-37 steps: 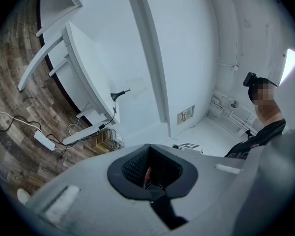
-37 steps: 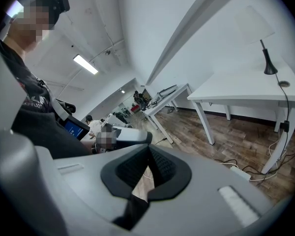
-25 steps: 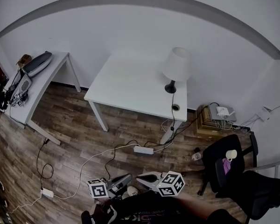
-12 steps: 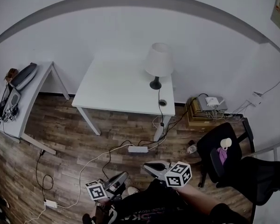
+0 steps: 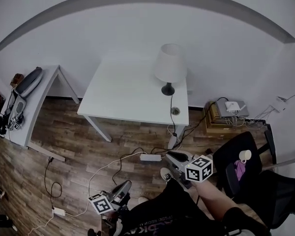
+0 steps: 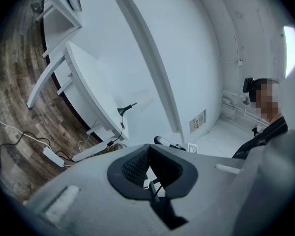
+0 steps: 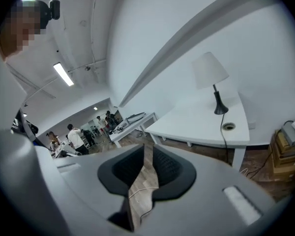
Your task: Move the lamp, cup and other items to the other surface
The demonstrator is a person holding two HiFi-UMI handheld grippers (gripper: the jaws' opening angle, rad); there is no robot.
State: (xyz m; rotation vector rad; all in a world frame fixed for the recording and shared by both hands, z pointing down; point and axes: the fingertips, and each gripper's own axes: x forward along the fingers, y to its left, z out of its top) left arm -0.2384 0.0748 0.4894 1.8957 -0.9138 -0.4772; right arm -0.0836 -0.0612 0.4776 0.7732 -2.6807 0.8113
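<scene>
A white lamp [image 5: 169,65] stands at the right end of the white table [image 5: 128,95], its cord running down through a hole in the top. On the seat of the black chair [image 5: 236,154] stand a white cup [image 5: 244,155] and a purple item [image 5: 240,170]. My right gripper [image 5: 170,155] hangs over the floor between table and chair; its jaws are opening, with only floor showing between them [image 7: 147,149]. That view shows the lamp [image 7: 209,72] ahead to the right. My left gripper [image 5: 127,185] is low by the person's legs, shut and holding nothing [image 6: 147,147].
A side table [image 5: 37,100] at the left carries several devices. A power strip [image 5: 151,157] and cables lie on the wood floor in front of the table. A stack with a white box [image 5: 231,113] sits by the wall at the right.
The right gripper has risen and moved right, toward the chair and table. The left gripper stays low. The head view has shifted a little.
</scene>
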